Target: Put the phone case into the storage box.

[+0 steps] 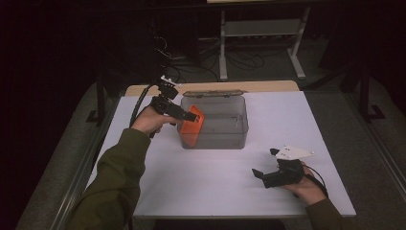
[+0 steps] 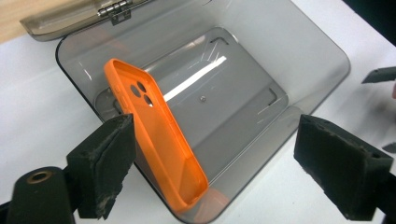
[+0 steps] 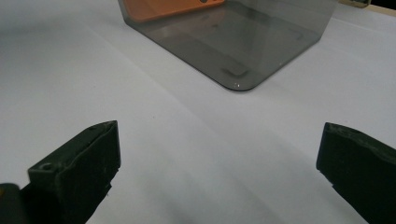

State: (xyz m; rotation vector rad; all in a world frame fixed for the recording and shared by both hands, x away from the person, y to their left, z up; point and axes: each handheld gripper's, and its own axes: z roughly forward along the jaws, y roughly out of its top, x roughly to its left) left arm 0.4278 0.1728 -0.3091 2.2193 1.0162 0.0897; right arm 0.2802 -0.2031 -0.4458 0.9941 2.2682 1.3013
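Tongs on the right [image 1: 266,164] rest low on the white surface [image 1: 215,182] nearest the person, jaws spread wide and holding nothing, apparently waiting out of the way. Farther off, the left tongs [image 2: 205,158] hang over the near left corner of the smoky plastic box [image 1: 239,136], jaws wide apart and gripping nothing. Between them the orange phone case [image 2: 156,135] stands on edge inside the box, leaning against its left wall, free of the pads, probably just dropped in. Beyond, the box's hinged lid [image 2: 65,16] lies folded back, leaving the box open from above.
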